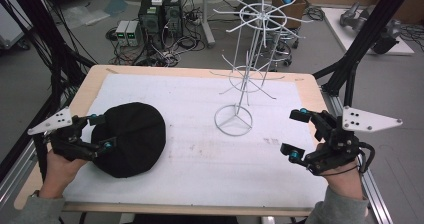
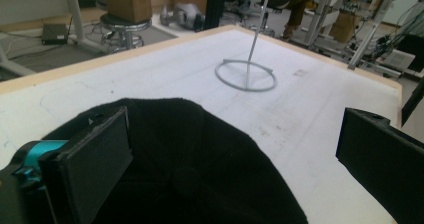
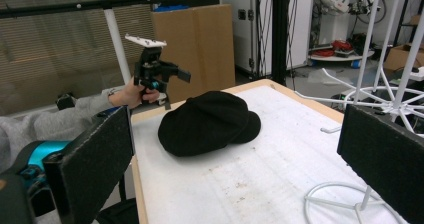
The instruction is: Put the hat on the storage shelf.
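Left gripper [image 1: 99, 131] over the near-left edge of black cap [image 1: 129, 138], jaws spread, nothing clamped yet. Cap flat on the white mat [image 1: 200, 149], not lifted; grasp and likely hanging on white wire rack [image 1: 248, 74] left to do. Right gripper [image 1: 296, 135] hovering at right, jaws wide, empty. Wooden-edged table [image 1: 90, 84], cluttered lab floor with cables behind.

Both tongs, left [image 1: 99, 132] and right [image 1: 296, 134], were black with teal accents and flat padded jaws; each carried a grey triangular plate. Grey sleeves covered the person's forearms.
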Action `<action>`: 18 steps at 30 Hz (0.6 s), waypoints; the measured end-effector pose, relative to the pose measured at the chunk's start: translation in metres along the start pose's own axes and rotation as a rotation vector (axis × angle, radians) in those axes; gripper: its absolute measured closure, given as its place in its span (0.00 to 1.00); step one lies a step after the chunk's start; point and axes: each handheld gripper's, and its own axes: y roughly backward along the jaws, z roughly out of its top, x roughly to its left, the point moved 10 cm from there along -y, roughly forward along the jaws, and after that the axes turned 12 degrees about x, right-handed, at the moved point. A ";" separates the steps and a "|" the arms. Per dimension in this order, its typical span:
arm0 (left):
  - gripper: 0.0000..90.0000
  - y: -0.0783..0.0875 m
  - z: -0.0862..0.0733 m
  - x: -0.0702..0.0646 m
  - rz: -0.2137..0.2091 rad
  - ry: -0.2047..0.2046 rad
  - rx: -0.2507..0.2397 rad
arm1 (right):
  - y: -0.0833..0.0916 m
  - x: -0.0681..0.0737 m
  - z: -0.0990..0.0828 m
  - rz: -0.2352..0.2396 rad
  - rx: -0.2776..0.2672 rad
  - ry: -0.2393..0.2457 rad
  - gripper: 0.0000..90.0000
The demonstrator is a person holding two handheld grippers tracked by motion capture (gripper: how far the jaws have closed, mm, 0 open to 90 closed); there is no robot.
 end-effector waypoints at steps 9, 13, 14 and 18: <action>0.02 -0.006 -0.016 0.018 0.083 0.015 0.011 | 0.004 -0.002 -0.001 -0.004 -0.010 0.000 0.01; 0.02 -0.012 -0.024 0.022 0.085 0.022 0.031 | 0.003 -0.003 -0.002 -0.001 -0.011 -0.004 0.01; 0.02 -0.013 -0.025 0.023 0.083 0.019 0.035 | 0.003 -0.003 -0.002 0.000 -0.008 0.001 0.01; 0.02 -0.019 -0.030 0.023 0.086 0.012 0.059 | 0.001 -0.002 -0.003 -0.001 -0.003 -0.003 0.01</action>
